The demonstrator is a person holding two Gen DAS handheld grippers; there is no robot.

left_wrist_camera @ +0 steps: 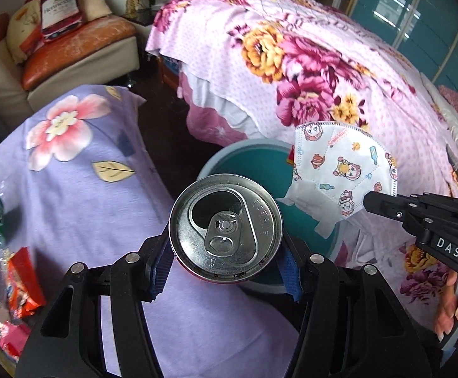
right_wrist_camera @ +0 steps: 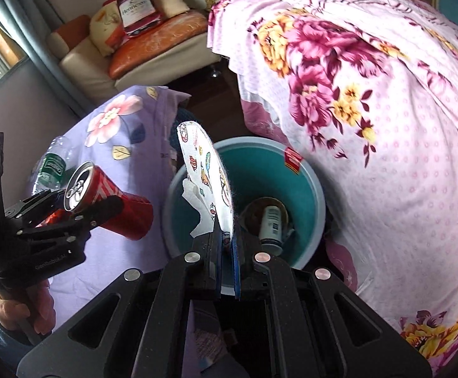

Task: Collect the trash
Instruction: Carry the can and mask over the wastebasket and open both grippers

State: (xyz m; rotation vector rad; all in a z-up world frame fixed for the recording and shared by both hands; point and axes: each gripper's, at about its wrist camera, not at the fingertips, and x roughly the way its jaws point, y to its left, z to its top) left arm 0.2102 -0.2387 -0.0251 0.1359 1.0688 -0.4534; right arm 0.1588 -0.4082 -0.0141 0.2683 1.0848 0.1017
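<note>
My left gripper (left_wrist_camera: 225,249) is shut on a red drink can (left_wrist_camera: 225,223), seen top-on with its opened pull-tab lid; in the right wrist view the same can (right_wrist_camera: 115,204) hangs tilted in that gripper (right_wrist_camera: 84,208) over the purple cloth. My right gripper (right_wrist_camera: 227,242) is shut on a white face mask (right_wrist_camera: 206,173) printed with cartoon figures, held edge-on above the teal bin (right_wrist_camera: 307,195). From the left wrist the mask (left_wrist_camera: 339,170) hangs over the bin's (left_wrist_camera: 247,160) right rim, pinched by the right gripper (left_wrist_camera: 369,203). Inside the bin lies a small bottle (right_wrist_camera: 271,223).
A purple flowered cloth (left_wrist_camera: 81,195) carries a plastic bottle (right_wrist_camera: 52,167) and snack wrappers (left_wrist_camera: 24,283). A bed with a pink flowered cover (right_wrist_camera: 386,126) rises to the right of the bin. A sofa with cushions (left_wrist_camera: 81,44) stands at the back. A hand (left_wrist_camera: 449,312) holds the right gripper's handle.
</note>
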